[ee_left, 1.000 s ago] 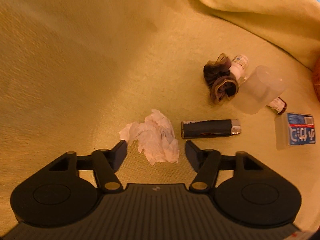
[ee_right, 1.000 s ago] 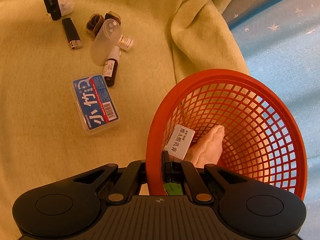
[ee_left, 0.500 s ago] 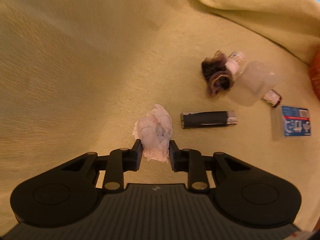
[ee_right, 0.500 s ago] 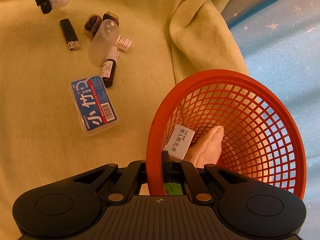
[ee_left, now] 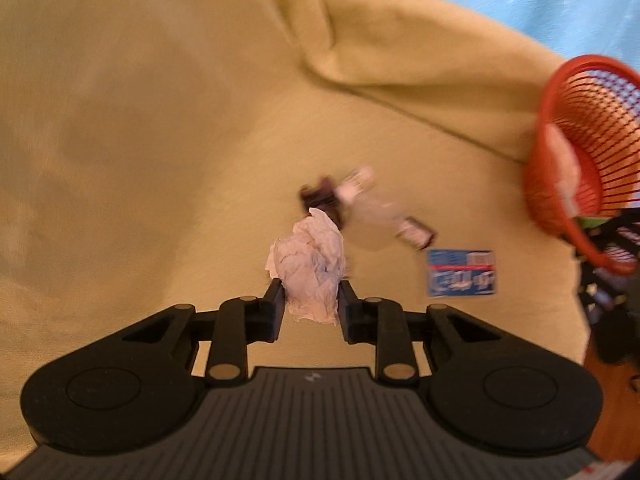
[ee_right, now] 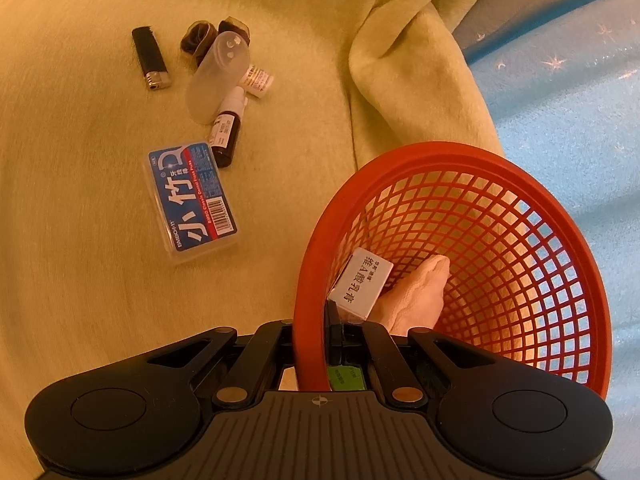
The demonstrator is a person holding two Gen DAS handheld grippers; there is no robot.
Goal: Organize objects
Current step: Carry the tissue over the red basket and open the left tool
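Note:
A crumpled white tissue [ee_left: 314, 266] hangs above the yellow-green blanket, with my left gripper [ee_left: 311, 300] shut on it. My right gripper [ee_right: 316, 332] is shut on the rim of the red mesh basket [ee_right: 520, 216], which is tilted toward the left. Inside it lie a small white box [ee_right: 362, 282] and a pale cloth [ee_right: 420, 296]. In the left wrist view the basket [ee_left: 576, 152] shows at the far right. On the blanket lie a black lighter [ee_right: 150, 56], a blue floss box [ee_right: 191, 196], a dark dropper bottle [ee_right: 227, 132], a clear plastic cup [ee_right: 218, 76] and a brown hair tie [ee_right: 200, 38].
A thick fold of the yellow-green blanket [ee_right: 404, 80] rises between the loose items and the basket. A blue starred sheet [ee_right: 560, 80] lies to the right. A small white labelled bottle [ee_right: 258, 80] rests by the cup.
My left gripper closed on the tissue, lifted it off the blanket and swung right so the basket came into its view. The right gripper kept its hold on the basket.

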